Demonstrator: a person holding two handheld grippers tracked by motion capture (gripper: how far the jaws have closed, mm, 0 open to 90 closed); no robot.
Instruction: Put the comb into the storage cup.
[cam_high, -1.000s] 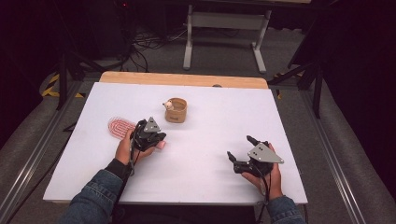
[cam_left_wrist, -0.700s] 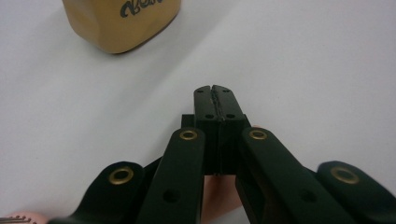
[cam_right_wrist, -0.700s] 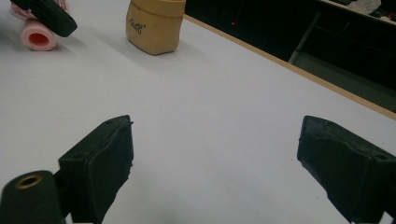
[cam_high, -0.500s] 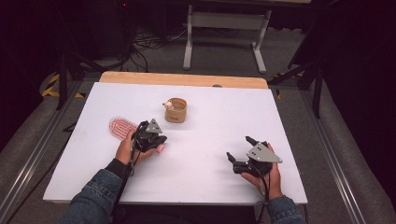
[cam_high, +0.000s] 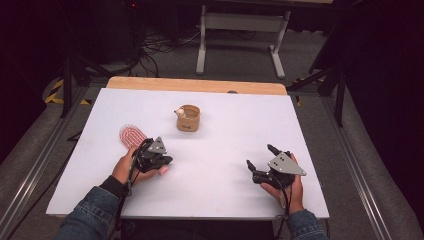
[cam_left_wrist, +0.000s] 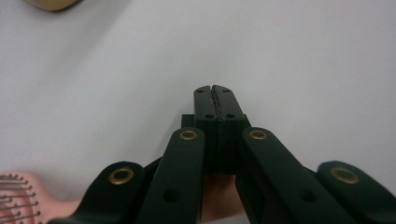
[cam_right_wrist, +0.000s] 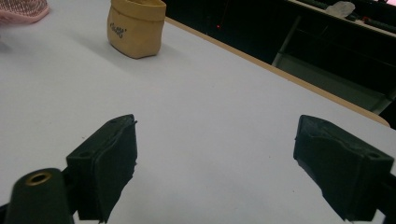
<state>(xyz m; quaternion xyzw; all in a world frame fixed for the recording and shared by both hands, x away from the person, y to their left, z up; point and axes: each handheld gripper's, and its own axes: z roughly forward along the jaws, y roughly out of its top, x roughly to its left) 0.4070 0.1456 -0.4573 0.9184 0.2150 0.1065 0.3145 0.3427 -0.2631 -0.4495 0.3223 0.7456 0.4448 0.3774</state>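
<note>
On the white table (cam_high: 220, 105), my notes:
Left gripper (cam_high: 161, 161): in my left hand near the table's left side, jaws pressed together with nothing between them, low over the white surface.
Pink hairbrush (cam_high: 132, 135): flat on the table, just beside my left gripper; its bristles and handle show at the lower left corner of the left gripper view.
Right gripper (cam_high: 260, 163): in my right hand near the front right, jaws standing wide apart, nothing between them; they have just eased inward a little.
Tan pouch (cam_high: 188, 118): upright at mid-table, beyond both grippers, a small pale thing at its rim.
</note>
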